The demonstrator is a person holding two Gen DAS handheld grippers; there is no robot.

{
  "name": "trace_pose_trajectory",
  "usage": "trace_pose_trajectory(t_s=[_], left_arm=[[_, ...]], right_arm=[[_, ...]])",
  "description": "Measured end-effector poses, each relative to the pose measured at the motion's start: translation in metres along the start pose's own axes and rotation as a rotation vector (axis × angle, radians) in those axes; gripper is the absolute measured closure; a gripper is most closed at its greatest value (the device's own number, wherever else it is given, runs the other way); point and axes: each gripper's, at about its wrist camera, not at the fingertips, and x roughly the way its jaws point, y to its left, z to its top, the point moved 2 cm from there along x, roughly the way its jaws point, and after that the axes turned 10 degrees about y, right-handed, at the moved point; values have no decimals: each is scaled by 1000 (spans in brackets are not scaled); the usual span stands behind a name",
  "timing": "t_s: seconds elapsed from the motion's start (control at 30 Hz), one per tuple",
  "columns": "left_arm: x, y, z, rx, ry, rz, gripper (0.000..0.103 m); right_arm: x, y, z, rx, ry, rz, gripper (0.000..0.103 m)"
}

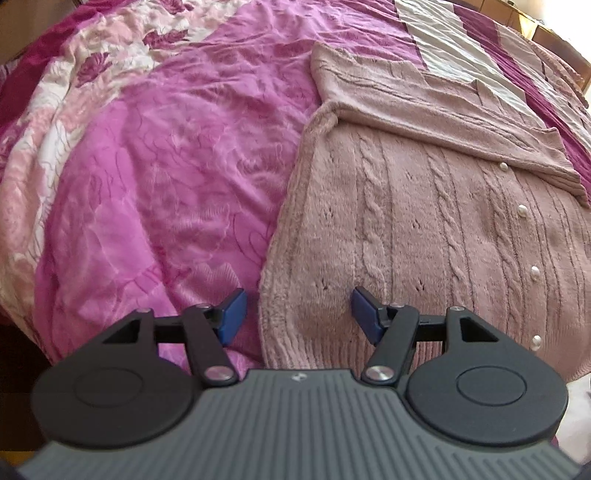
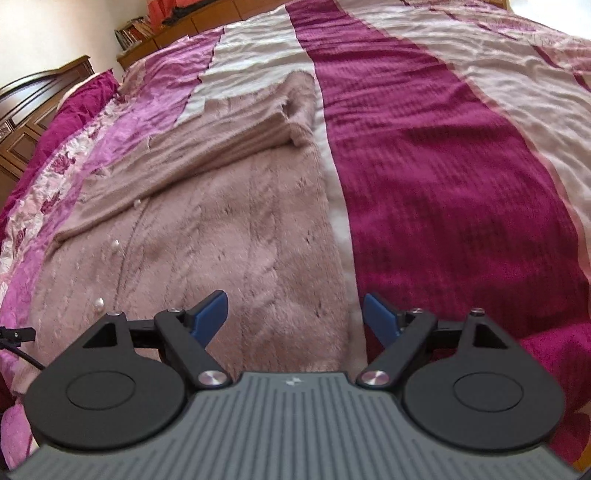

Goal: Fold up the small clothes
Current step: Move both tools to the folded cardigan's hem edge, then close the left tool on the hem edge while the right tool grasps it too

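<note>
Left wrist view. At far left a bedspread [image 1: 155, 155] covers the bed: a floral pink-and-white band, then a wide bright pink panel. Right of that panel lies a dusty pink cable-knit cardigan [image 1: 424, 229], flat on the bed, hem toward the camera. One sleeve [image 1: 461, 122] is folded across the chest. A column of pearl buttons [image 1: 534, 272] runs down the front, near the right edge of this view.

The left tongs [image 1: 297, 314] hang above the cardigan's left hem corner. Jaws partly open, nothing between them. The left blue pad [image 1: 232, 314] is over the bright pink bedspread, just beside the knit's edge; the right pad is over the knit itself. Whether either pad touches cloth cannot be told.

Right wrist view. At far left a dark wooden headboard [image 2: 33, 107] and a low wooden shelf [image 2: 177, 26] with books stand against the wall. The cardigan [image 2: 236, 236] fills the left-centre, its folded sleeve [image 2: 236, 144] lying across it, the buttons [image 2: 115, 244] toward its left. To its right come a narrow pale strip of bedspread, a broad dark magenta stripe [image 2: 436, 177], then a pale pink band.

The right tongs [image 2: 295, 319] sit above the cardigan's right hem corner. Jaws wide open and empty. The left pad is over the knit; the right pad [image 2: 380, 323] is past the cardigan's edge, at the border of the pale strip and the magenta stripe. Contact with the cloth cannot be told.
</note>
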Motion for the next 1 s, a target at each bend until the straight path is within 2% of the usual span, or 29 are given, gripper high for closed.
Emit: trace_pose_trajectory(t_s=[0.1, 0.33, 0.43, 0.5, 0.73, 0.9, 1.0], left_arm=[[2, 0, -2, 4, 3, 6, 35], [4, 1, -3, 7, 16, 13, 29], [8, 2, -6, 7, 35, 4, 25], [11, 3, -7, 10, 38, -1, 24], [12, 0, -10, 22, 50, -18, 24], [7, -1, -12, 1, 49, -80, 25], [10, -4, -12, 15, 56, -78, 25]], right_arm=[[3, 1, -4, -12, 17, -1, 17], [14, 3, -9, -46, 66, 9, 6], [20, 5, -13, -68, 126, 8, 0], [26, 3, -17, -47, 177, 8, 0], [26, 6, -20, -58, 172, 15, 0], [15, 7, -20, -38, 131, 39, 9], [10, 4, -21, -29, 116, 57, 18]])
